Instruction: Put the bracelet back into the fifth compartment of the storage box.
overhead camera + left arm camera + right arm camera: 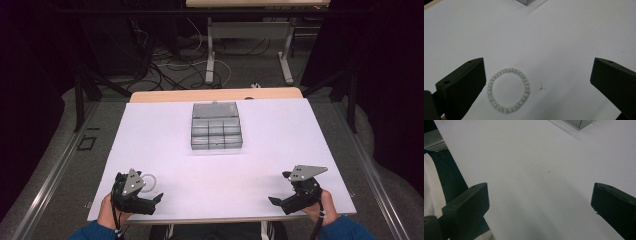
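Bright, evenly lit table (280, 130) with soft shadows; dark surroundings, slightly blurry pictures.

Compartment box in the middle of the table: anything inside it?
The box has a grid of small compartments, and all look dark and empty from above. Its rear section sits under a grey lid, so what lies there is hidden.

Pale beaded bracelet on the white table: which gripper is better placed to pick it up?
Left. The pale beaded bracelet lies flat just ahead of the left gripper, between its open jaws though nearer one jaw. The right gripper sits open at the table's opposite near corner, with bare white tabletop ahead of it.
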`<state>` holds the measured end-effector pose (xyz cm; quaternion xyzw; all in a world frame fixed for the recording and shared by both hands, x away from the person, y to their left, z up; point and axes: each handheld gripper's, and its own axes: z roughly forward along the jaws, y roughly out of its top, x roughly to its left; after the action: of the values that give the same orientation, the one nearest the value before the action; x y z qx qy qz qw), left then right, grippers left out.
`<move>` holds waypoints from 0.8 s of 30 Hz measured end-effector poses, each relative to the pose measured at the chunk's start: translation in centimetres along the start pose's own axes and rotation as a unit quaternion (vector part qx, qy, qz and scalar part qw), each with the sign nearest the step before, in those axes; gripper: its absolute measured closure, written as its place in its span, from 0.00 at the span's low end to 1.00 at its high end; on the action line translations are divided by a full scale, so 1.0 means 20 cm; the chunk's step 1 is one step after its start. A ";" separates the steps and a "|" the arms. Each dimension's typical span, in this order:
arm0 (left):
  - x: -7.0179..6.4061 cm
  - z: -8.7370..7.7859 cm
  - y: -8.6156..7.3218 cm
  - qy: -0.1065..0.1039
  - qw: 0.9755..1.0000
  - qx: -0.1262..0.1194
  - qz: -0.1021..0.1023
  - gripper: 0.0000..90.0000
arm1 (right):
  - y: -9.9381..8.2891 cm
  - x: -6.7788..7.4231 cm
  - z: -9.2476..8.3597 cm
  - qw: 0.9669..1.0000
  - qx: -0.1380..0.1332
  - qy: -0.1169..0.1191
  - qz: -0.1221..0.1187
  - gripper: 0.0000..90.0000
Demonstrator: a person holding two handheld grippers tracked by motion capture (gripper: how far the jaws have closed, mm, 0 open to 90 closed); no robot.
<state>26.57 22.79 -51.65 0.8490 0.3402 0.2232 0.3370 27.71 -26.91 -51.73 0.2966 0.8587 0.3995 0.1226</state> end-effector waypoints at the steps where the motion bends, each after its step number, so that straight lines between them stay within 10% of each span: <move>1: 0.00 0.00 0.00 0.000 1.000 0.000 0.000 0.00 | 0.00 0.00 0.00 1.000 0.000 0.000 0.000 0.01; 24: 0.08 0.07 0.01 0.007 0.999 0.041 -0.022 0.06 | 0.00 0.01 0.00 1.000 0.005 0.004 0.002 0.02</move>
<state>28.57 23.23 -52.21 0.8531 0.3698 0.2072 0.3042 27.61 -26.88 -51.67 0.2977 0.8605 0.3965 0.1166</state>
